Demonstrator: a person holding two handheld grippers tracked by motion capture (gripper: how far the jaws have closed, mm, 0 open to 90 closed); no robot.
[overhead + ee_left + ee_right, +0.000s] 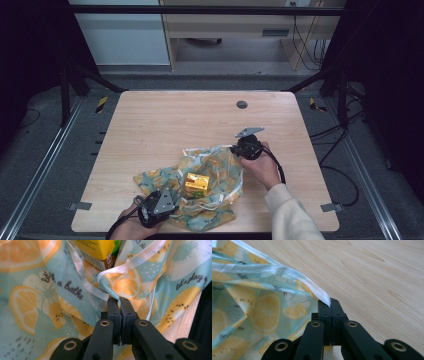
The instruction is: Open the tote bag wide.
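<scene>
Both grippers are pinching the cloth's (220,165) white hem, left gripper (119,302) near, right gripper (330,305) far right. The cloth is looking thin, limp and slippery, so gripping the stitched edge seems safest. The yellow carton (196,184) is resting on it.

I see a crumpled turquoise cloth (215,170) printed with lemon slices, lying on the near half of the desk (165,120), white-hemmed edges lifted. A yellow carton (196,184) sits upright in its middle folds.

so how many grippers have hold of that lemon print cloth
2. The left gripper is shut on a white-hemmed fold of the cloth near the yellow carton; the right gripper pinches its hemmed edge at the far right side.
</scene>
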